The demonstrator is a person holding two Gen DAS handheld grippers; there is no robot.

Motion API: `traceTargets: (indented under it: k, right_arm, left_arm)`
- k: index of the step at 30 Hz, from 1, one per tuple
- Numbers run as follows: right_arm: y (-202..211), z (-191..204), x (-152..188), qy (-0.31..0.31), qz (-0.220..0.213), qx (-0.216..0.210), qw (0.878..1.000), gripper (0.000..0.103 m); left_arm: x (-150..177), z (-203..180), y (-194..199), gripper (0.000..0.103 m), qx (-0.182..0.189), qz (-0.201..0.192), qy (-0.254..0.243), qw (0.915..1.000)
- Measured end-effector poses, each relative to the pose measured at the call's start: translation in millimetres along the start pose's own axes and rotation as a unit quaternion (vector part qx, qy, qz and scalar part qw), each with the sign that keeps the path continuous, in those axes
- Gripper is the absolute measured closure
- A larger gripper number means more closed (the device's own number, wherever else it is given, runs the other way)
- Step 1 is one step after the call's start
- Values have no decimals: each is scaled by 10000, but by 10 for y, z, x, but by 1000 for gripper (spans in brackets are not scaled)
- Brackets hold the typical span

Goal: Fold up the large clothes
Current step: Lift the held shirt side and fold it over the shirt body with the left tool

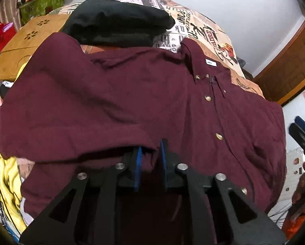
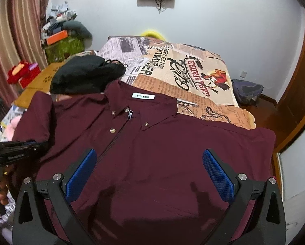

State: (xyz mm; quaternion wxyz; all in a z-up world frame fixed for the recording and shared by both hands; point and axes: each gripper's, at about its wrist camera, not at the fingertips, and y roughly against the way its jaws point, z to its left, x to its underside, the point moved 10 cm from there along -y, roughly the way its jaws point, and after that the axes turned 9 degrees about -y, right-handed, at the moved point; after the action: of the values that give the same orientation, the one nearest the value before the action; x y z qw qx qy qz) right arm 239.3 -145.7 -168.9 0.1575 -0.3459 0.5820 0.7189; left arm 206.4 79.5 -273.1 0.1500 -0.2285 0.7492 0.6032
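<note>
A maroon button-up shirt (image 1: 132, 94) lies spread front-up on the bed, collar toward the far side. My left gripper (image 1: 150, 153) is shut on a fold of the shirt's left sleeve or side, lifting it over the body. In the right wrist view the shirt (image 2: 162, 143) fills the foreground, with its white collar label (image 2: 143, 96). My right gripper (image 2: 149, 173) is open and empty, hovering over the shirt's lower front. The left gripper (image 2: 20, 149) shows at the left edge there, and the right gripper (image 1: 303, 136) shows at the right edge of the left wrist view.
A folded black garment (image 2: 85, 77) lies beyond the shirt's collar on the newspaper-print bedspread (image 2: 183, 71). A wooden board (image 1: 26, 40) and clutter stand to the left. A yellow cloth (image 1: 5, 183) lies near left. A wooden door (image 2: 301, 94) is on the right.
</note>
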Motion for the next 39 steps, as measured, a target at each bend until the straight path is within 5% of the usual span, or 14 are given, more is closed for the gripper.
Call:
traceTargets:
  k: [8, 13, 16, 25, 29, 34, 36, 39]
  right_arm:
    - [29, 39, -3, -67, -11, -101, 9999, 0]
    - [78, 104, -54, 19, -110, -93, 9999, 0]
    - [91, 150, -75, 77, -133, -87, 9998, 0]
    - [59, 256, -86, 166, -93, -60, 9998, 0]
    - [33, 304, -90, 200, -61, -30, 9998, 0]
    - [22, 320, -96, 197, -52, -19, 9998, 0]
    - [31, 319, -92, 199, -51, -14, 9998, 0]
    - [18, 330, -98, 165, -61, 4, 9998, 0]
  left_arm:
    - [-156, -119, 701, 58, 203, -581, -208, 9979]
    - [-309, 495, 1203, 28, -111, -1306, 574, 9897]
    - [-218, 1036, 1225, 27, -298, -1286, 1307, 9826]
    - [544, 1964, 756, 27, 367, -720, 2975, 9513]
    - [751, 2089, 393, 27, 985, -538, 3632, 9249]
    - [674, 2194, 152, 27, 1569, -838, 4186, 8906]
    - [608, 2216, 62, 28, 1550, -840, 4205, 8900]
    - [525, 2245, -55, 42, 1061, -737, 3930, 9104]
